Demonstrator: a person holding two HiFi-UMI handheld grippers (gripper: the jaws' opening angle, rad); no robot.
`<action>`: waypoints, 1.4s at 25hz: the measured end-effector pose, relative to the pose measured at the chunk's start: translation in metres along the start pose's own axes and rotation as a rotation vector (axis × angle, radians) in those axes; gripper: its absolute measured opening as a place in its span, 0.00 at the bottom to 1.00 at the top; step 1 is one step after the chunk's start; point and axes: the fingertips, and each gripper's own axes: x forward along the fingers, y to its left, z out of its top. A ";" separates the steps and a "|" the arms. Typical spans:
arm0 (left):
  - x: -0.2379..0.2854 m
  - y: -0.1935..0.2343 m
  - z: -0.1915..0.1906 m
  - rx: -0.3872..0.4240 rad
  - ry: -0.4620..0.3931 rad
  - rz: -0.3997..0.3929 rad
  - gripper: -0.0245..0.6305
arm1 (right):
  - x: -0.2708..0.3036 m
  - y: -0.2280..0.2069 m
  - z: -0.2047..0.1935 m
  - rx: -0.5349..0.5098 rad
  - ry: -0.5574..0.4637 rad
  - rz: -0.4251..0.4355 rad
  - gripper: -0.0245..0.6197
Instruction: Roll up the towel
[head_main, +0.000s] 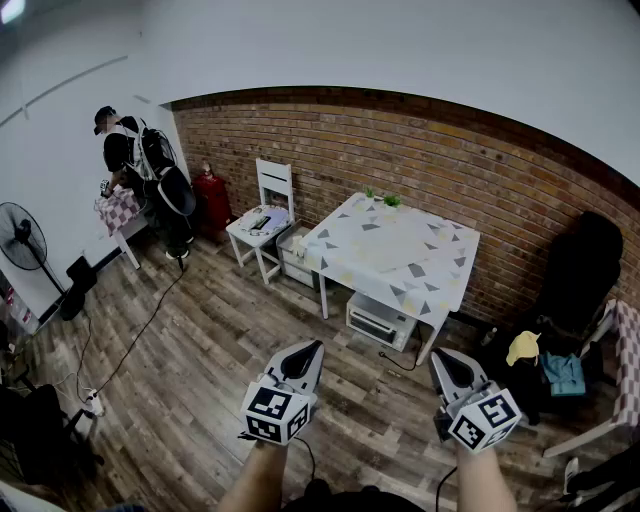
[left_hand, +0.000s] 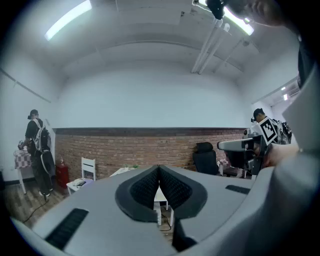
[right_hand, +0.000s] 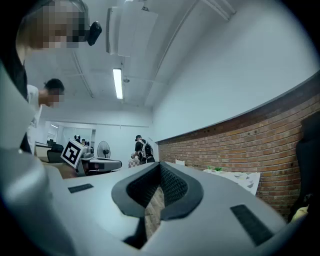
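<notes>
I see no towel that I can pick out for certain. A white table with a grey and yellow triangle-patterned cover stands by the brick wall, well ahead of both grippers. My left gripper is held level over the wooden floor, its jaws shut and empty. My right gripper is beside it, also shut with nothing between its pads. The left gripper view shows the left gripper closed tip to tip and pointing at the table. In the right gripper view the right gripper is closed too.
A white chair and a low white side table stand left of the table, with a red cylinder beyond. A person with a backpack stands far left, near a fan. A black office chair and yellow and blue cloths are at the right. A white box sits under the table.
</notes>
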 end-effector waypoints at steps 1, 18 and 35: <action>0.001 0.001 -0.002 -0.004 0.003 0.009 0.07 | 0.000 0.000 0.000 -0.004 -0.002 0.006 0.06; 0.028 -0.059 -0.006 0.017 0.030 0.015 0.07 | -0.042 -0.043 -0.005 0.037 -0.013 0.050 0.06; 0.058 -0.037 -0.032 -0.028 0.054 0.031 0.07 | -0.009 -0.060 -0.046 0.087 0.094 0.099 0.06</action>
